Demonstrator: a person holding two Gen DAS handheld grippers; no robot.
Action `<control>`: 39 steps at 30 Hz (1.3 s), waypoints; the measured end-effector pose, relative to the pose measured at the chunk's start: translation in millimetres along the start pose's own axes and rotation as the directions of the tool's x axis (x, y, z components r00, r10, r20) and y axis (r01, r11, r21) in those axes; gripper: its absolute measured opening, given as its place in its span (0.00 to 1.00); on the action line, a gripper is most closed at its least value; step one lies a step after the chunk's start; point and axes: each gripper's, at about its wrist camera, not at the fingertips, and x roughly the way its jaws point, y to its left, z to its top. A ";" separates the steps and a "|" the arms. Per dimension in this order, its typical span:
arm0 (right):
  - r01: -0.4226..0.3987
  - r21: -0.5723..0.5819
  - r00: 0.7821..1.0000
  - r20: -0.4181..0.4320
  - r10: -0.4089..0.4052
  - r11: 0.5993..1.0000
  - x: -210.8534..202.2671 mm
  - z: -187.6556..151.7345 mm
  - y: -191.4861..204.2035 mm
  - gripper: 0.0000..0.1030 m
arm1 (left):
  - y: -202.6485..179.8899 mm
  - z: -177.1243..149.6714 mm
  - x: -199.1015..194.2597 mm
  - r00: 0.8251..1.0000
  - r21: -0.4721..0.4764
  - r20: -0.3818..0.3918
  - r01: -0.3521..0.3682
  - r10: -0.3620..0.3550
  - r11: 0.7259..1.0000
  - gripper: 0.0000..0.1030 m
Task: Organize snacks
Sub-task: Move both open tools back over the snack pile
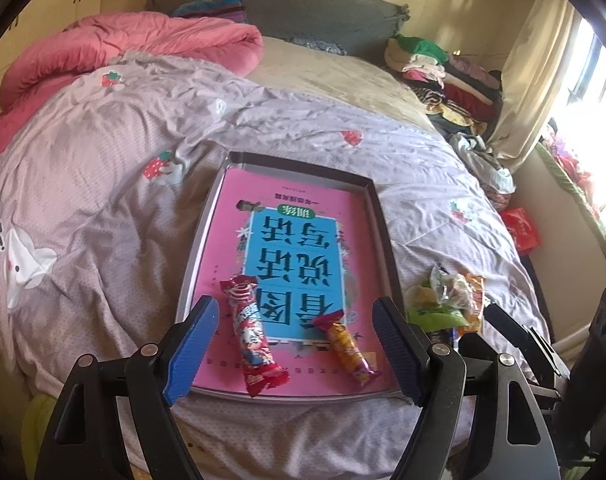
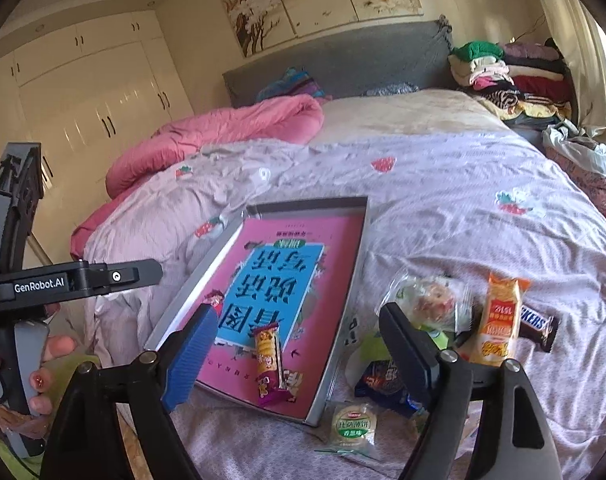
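Snacks split between two spots: a red wrapped bar point(image 1: 255, 336) and an orange-and-purple packet point(image 1: 345, 346) lie in the grey tray point(image 1: 191, 248), on the pink book lining it; the rest sit in a loose pile point(image 2: 435, 332) on the bed quilt point(image 2: 463, 208) just right of the tray. Left claw point(image 1: 293, 350) spread wide, nothing between its fingers, above the tray's near end. Right claw point(image 2: 299, 360) likewise spread and empty, above the tray's near right corner. Step in hand looks like the gap between placements. Next move probably calls for the right claw to swing over to the pile, single out one wrapper such as the orange biscuit pack point(image 2: 499, 320), and pinch it without dragging its neighbours.
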 end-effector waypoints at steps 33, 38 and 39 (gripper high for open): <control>0.102 0.070 0.986 0.122 -0.109 0.992 -55.3 13.3 -47.9 0.84 | -68.3 -8.7 -9.3 0.992 0.102 -0.037 0.124 -0.121 0.987 0.78; 0.117 0.091 0.984 0.125 -0.128 0.989 -60.6 13.3 -56.5 0.84 | -81.5 -11.0 -8.7 0.989 0.124 -0.052 0.142 -0.137 0.982 0.78; 0.120 0.094 0.983 0.125 -0.131 0.988 -61.3 12.8 -58.0 0.84 | -84.2 -11.8 -8.4 0.989 0.128 -0.055 0.147 -0.141 0.981 0.78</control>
